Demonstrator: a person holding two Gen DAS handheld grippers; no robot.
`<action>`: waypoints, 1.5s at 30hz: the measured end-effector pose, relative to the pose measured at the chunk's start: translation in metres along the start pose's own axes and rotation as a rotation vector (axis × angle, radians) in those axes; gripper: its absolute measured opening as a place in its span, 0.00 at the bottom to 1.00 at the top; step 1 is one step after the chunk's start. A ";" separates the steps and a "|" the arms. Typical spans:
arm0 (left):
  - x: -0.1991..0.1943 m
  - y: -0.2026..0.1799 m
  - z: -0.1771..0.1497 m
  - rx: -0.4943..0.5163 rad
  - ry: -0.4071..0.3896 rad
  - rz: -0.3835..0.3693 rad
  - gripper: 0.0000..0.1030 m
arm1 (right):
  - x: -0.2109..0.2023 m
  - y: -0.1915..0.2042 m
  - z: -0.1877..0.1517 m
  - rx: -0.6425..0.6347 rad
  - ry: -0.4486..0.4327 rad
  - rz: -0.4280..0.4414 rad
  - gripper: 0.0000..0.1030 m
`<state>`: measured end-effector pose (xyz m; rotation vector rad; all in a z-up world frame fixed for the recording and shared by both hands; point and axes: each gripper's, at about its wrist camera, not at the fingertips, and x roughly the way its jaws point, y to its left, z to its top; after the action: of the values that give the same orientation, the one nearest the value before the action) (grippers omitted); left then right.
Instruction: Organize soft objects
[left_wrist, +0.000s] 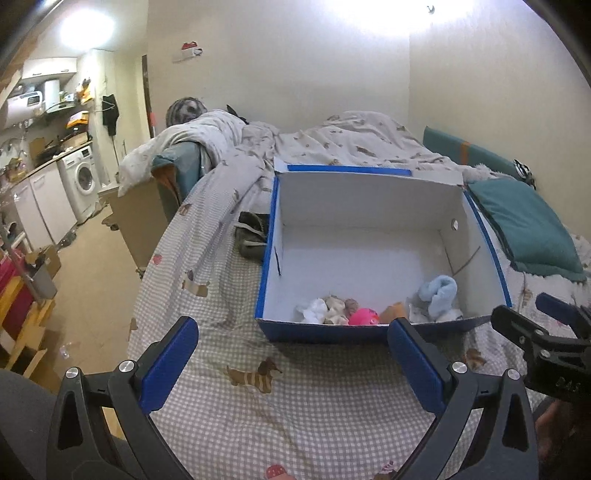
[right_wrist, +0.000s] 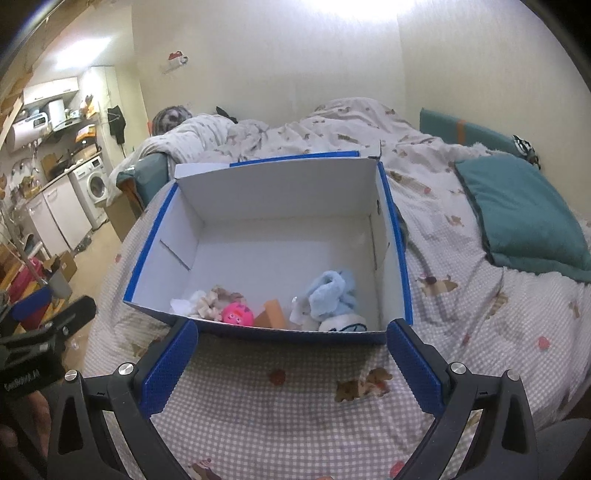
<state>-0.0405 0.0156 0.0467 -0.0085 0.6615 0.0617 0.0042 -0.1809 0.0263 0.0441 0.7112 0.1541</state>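
Both grippers, left (left_wrist: 291, 363) and right (right_wrist: 291, 363), were spread wide, empty, hovering over the bedsheet (left_wrist: 295, 413) just short of the box (right_wrist: 399, 266). Toys (right_wrist: 332, 295) sat bunched along the box's near wall.

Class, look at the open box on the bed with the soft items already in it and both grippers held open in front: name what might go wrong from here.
1. The box sits on soft, rumpled bedding; a nudge from the right gripper might tip or slide it.
2. The items crowd the near wall: pink ball, light blue plush. Further drops there may pile up and spill.
3. The left gripper hangs close alongside; the two could collide.
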 end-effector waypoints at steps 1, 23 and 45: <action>0.000 0.000 0.000 -0.003 -0.002 -0.004 0.99 | 0.000 0.001 0.000 -0.001 0.000 0.002 1.00; -0.001 0.002 0.002 -0.001 0.004 -0.014 0.99 | -0.001 0.004 0.001 -0.009 -0.006 -0.004 1.00; 0.004 -0.002 -0.001 0.000 0.016 -0.010 0.99 | -0.001 0.003 0.001 -0.009 -0.004 -0.003 1.00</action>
<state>-0.0381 0.0142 0.0432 -0.0120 0.6769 0.0521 0.0038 -0.1778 0.0279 0.0353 0.7070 0.1544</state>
